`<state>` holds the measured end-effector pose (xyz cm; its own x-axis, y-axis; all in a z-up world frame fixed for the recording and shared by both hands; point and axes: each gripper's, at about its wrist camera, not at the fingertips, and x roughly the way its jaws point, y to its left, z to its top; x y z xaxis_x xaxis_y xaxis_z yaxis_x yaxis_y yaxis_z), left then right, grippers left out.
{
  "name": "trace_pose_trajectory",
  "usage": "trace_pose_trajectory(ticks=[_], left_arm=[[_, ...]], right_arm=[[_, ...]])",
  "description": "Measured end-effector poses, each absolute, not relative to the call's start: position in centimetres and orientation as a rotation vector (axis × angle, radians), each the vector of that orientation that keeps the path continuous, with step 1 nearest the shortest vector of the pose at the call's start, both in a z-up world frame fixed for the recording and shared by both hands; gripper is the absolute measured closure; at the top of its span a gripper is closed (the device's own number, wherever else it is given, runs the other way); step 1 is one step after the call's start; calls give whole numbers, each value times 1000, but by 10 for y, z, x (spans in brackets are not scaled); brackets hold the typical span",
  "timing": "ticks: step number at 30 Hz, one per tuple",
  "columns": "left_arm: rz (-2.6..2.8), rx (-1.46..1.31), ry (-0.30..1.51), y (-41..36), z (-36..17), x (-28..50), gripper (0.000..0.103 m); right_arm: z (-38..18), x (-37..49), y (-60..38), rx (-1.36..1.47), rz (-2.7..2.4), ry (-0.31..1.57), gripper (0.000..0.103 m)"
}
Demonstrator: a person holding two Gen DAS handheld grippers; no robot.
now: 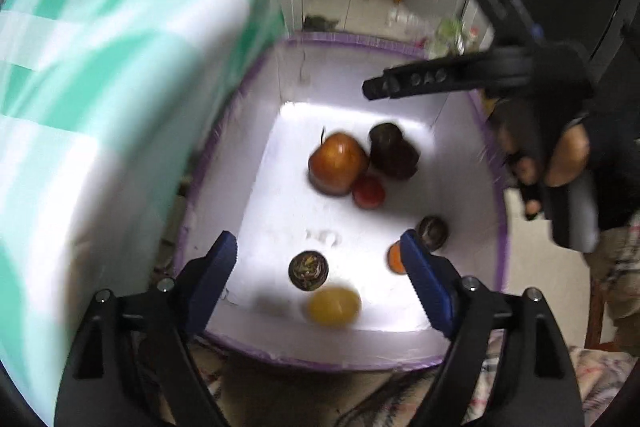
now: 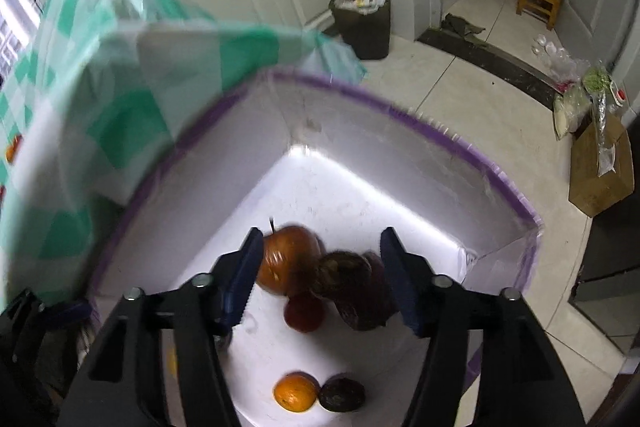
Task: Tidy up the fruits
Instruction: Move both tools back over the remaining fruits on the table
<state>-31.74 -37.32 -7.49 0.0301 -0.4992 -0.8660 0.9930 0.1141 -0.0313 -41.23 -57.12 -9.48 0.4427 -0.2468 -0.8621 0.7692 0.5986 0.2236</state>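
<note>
A white box with a purple rim (image 1: pixel 352 41) (image 2: pixel 460 141) holds several fruits: a large reddish apple (image 1: pixel 337 163) (image 2: pixel 286 257), dark purple fruits (image 1: pixel 392 151) (image 2: pixel 356 291), a small red fruit (image 1: pixel 369 191) (image 2: pixel 304 311), an orange (image 1: pixel 394 257) (image 2: pixel 295 391), a dark round fruit (image 1: pixel 433 231) (image 2: pixel 342 394), another dark round fruit (image 1: pixel 308 270) and a yellow fruit (image 1: pixel 334 306). My left gripper (image 1: pixel 320 279) is open and empty above the box. My right gripper (image 2: pixel 318 275) is open and empty above the apple; it also shows in the left wrist view (image 1: pixel 372 89).
A table under a green and white checked cloth (image 1: pixel 100 87) (image 2: pixel 100 99) stands left of the box. A trash bin (image 2: pixel 362 21), a cardboard box (image 2: pixel 600 171), bags and a wooden stool (image 2: pixel 538 1) stand on the tiled floor.
</note>
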Motion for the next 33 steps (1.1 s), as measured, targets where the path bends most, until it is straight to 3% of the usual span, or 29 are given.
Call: trace_pose_trajectory(ticks=[3,5,11,18,24,28,33], left_arm=[[-1426,621,868,-352,-40,-313,19],[-1390,550,744,-331,-10,-306,1],[-1254,404,547,-274,52,-263,2],[-678,301,593,-184,48,-139,2],[-247,100,706,-66,48,-18,2],[-72,-88,712,8,51,28,2],[17,-219,648,59,47,31,2]], right_arm=[[-71,-412,-572,653,-701,842,42],[-49,-407,-566,628,-687,789,40],[6,-369,-519,508,-536,677,29],[42,-281,-414,307,-230,692,16],[42,-201,-320,158,-26,758,16],[39,-144,-275,86,14,807,16],[38,-77,-256,35,7,831,16]])
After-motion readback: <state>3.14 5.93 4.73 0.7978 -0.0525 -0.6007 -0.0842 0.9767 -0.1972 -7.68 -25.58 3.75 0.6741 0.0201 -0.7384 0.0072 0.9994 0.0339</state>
